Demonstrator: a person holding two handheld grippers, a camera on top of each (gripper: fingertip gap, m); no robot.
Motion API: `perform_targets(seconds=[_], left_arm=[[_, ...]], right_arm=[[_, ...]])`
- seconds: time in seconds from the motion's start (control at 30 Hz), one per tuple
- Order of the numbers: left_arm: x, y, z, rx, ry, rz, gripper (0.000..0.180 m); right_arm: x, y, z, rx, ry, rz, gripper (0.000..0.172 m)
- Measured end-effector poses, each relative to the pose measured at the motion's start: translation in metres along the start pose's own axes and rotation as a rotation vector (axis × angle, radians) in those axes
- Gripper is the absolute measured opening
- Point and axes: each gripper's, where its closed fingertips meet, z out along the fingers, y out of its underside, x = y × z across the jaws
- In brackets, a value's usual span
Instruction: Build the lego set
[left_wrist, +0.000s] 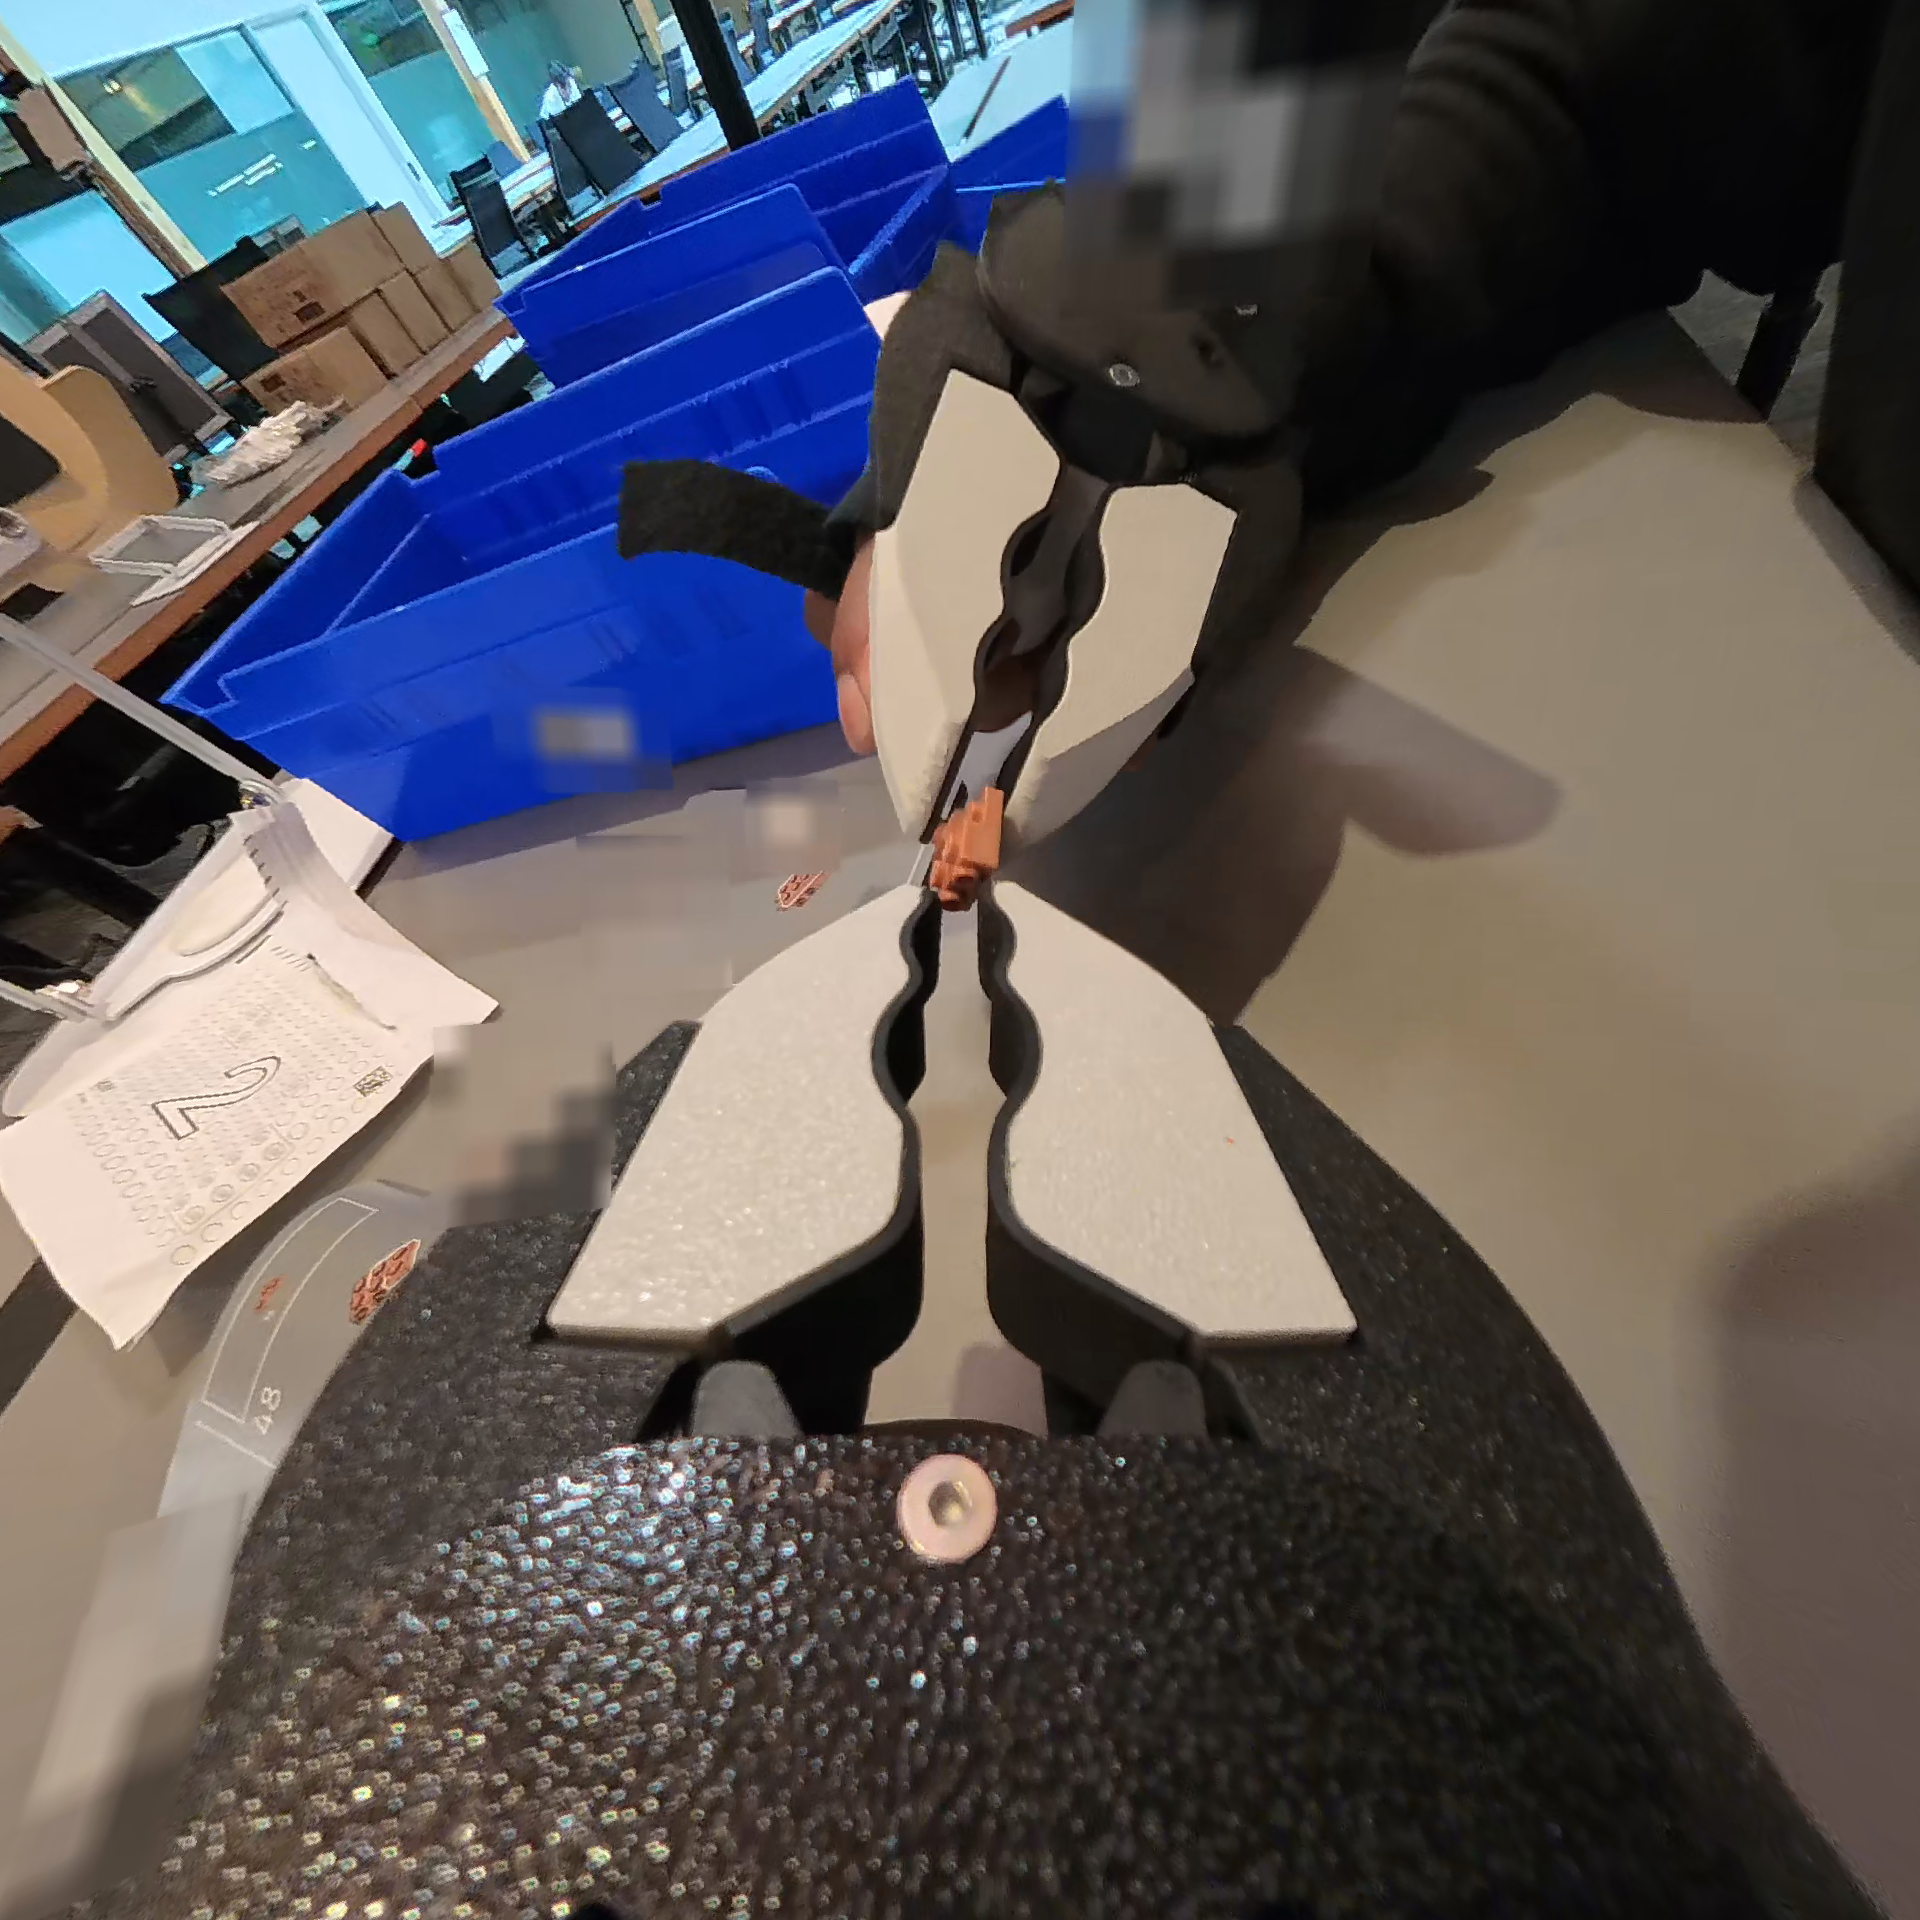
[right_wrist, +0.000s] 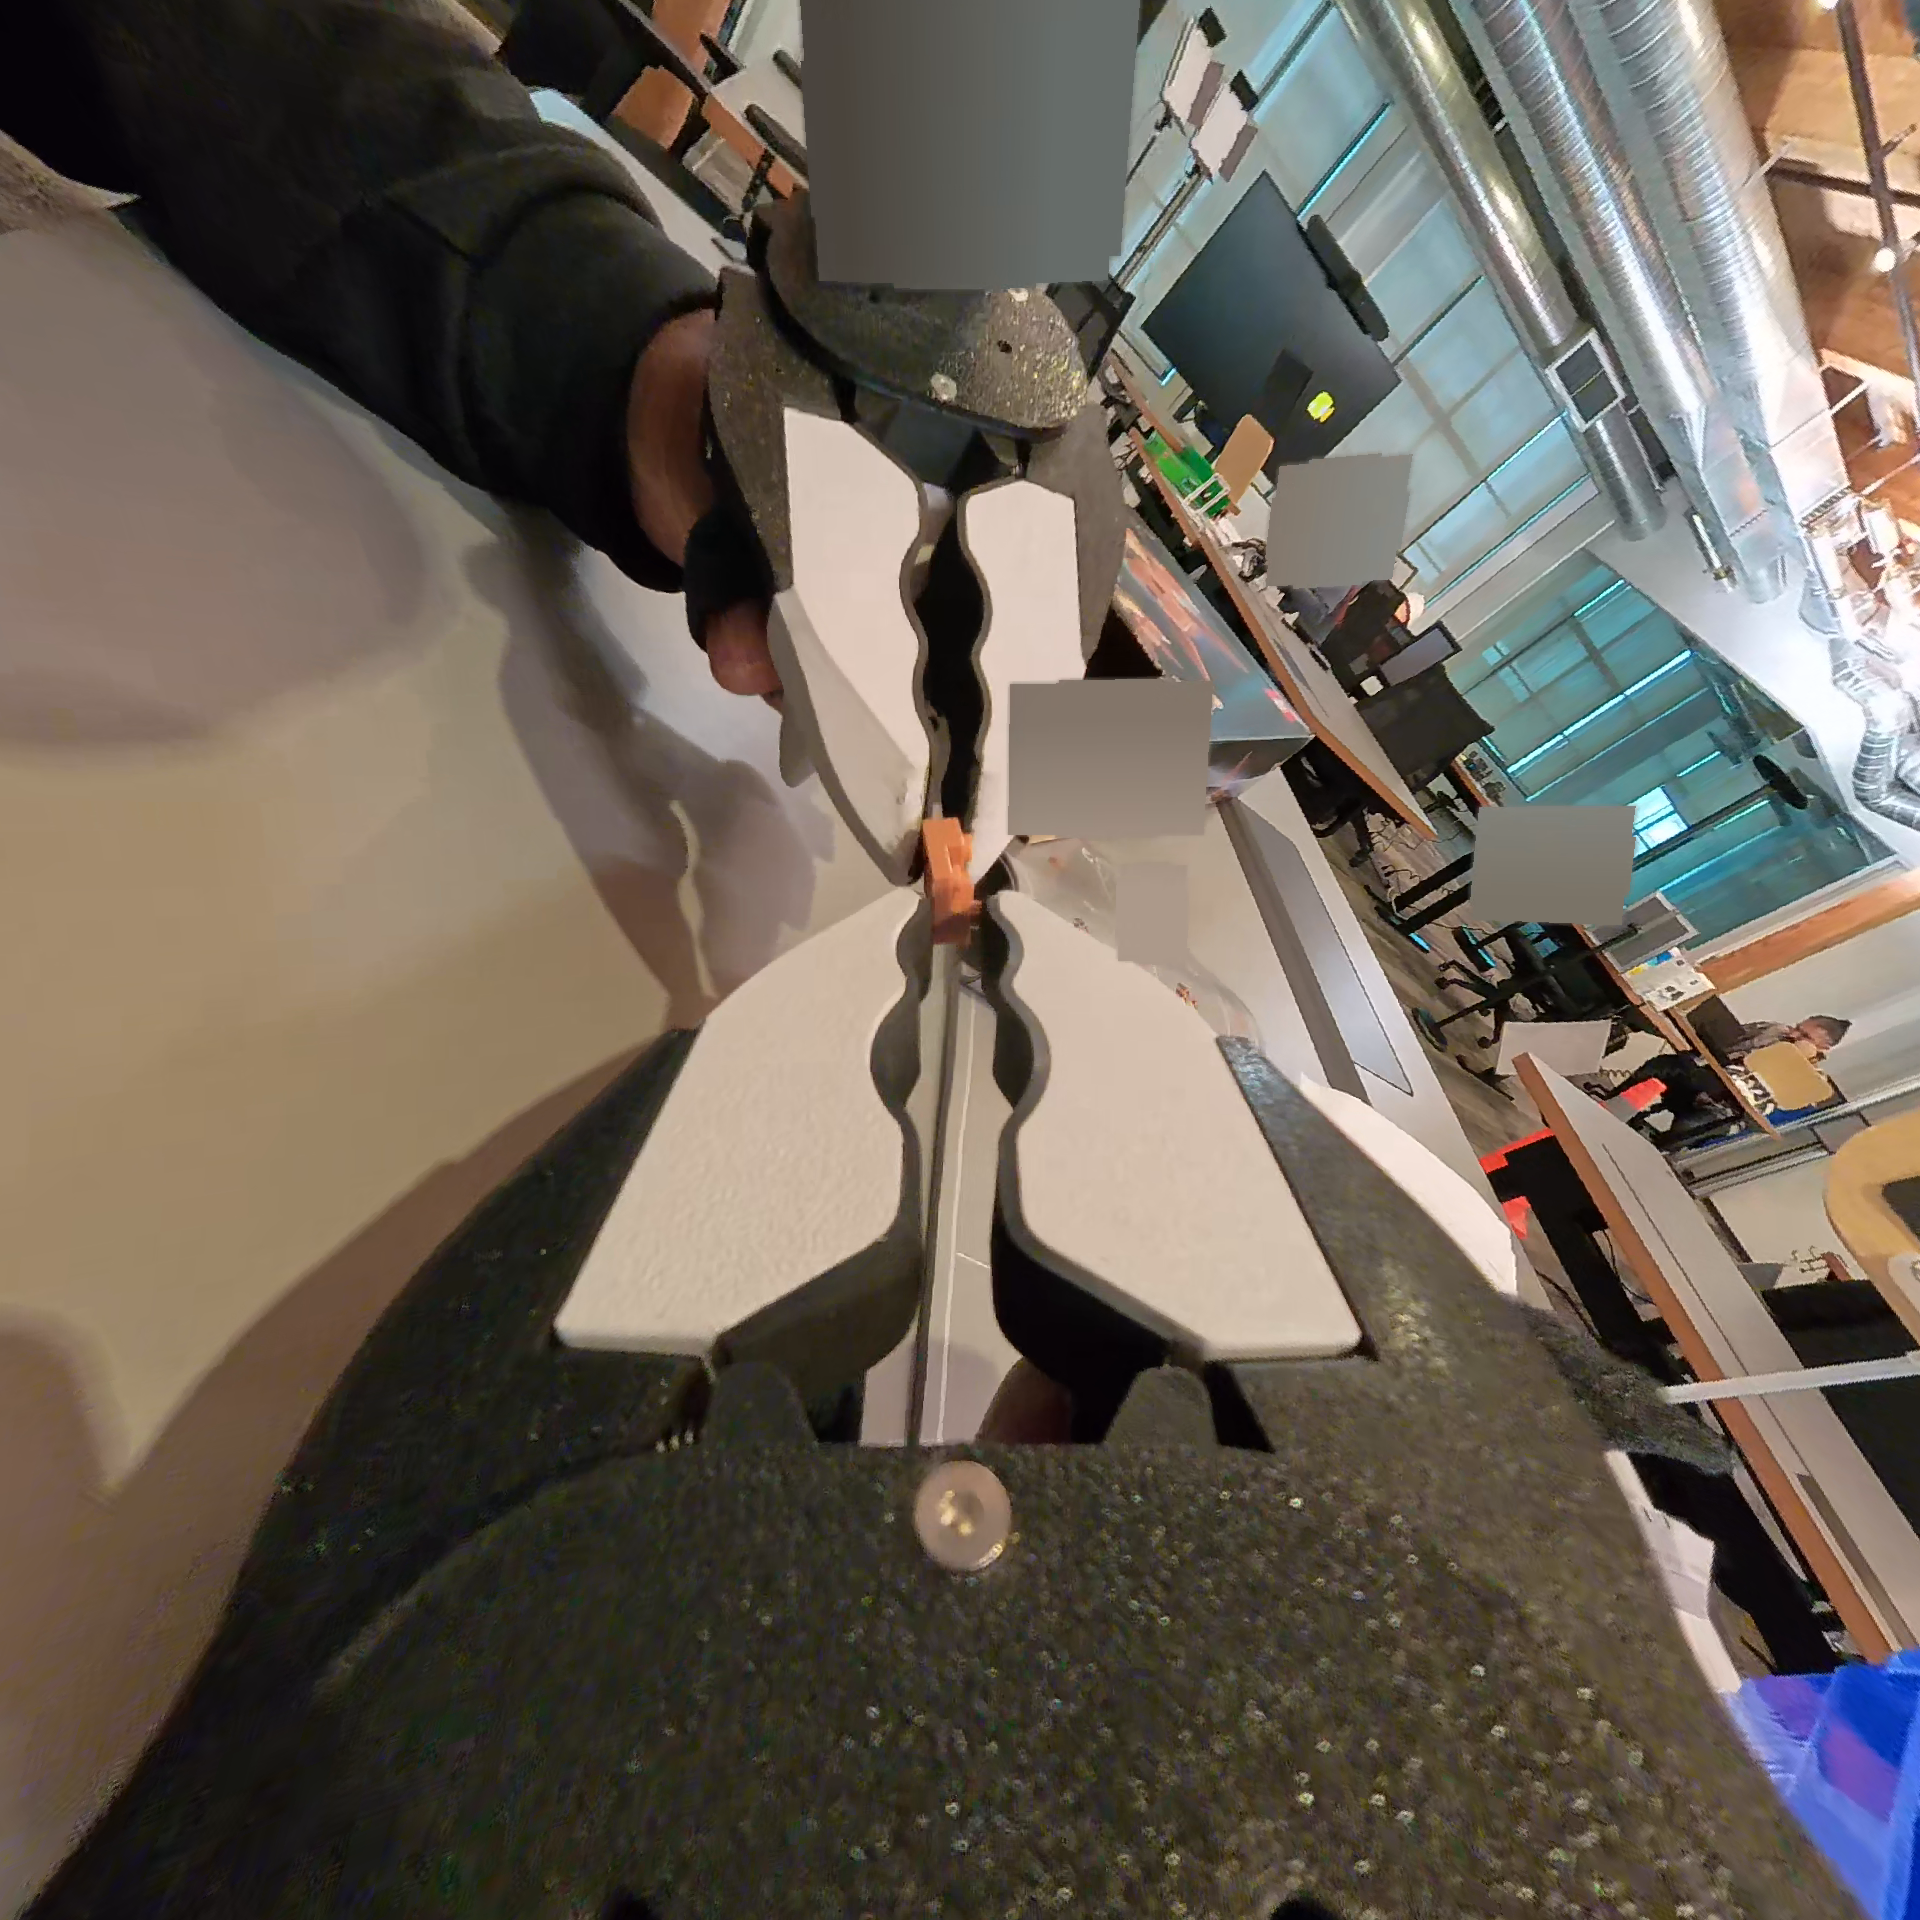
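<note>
The orange brick piece (left_wrist: 966, 847) is off the bench (left_wrist: 1558, 831), held in the air between my two grippers, which meet tip to tip. My left gripper (left_wrist: 954, 902) has its fingers nearly closed on the near end of the piece. My right gripper (right_wrist: 951, 914) has its fingers clamped on the other end. A second small reddish piece (left_wrist: 798, 889) lies on the bench just beside the grippers. Blue bins (left_wrist: 540, 623) stand along the bench's far left edge. A printed paper sheet (left_wrist: 208, 1122) lies near the left edge.
</note>
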Motion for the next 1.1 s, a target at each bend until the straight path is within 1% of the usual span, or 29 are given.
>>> perform_targets(seconds=[0.4,0.7,0.83,1.1], left_arm=[[0.0032,-0.0036,0.0022,0.018,-0.011,0.028,0.006],[0.0008,-0.0045,-0.0001,0.035,-0.022,0.039,0.006],[0.0018,-0.0056,-0.0004,0.047,-0.011,0.035,0.006],[0.0075,-0.0019,0.0036,0.028,0.009,0.057,0.006]], right_arm=[[-0.0044,0.0008,-0.0027,-0.035,-0.043,-0.026,0.008],[-0.0011,-0.0017,-0.0017,-0.063,0.030,-0.106,0.008],[-0.0013,-0.0030,-0.0026,-0.068,0.035,-0.124,0.008],[-0.0076,0.0005,-0.0053,-0.100,-0.011,-0.162,0.007]])
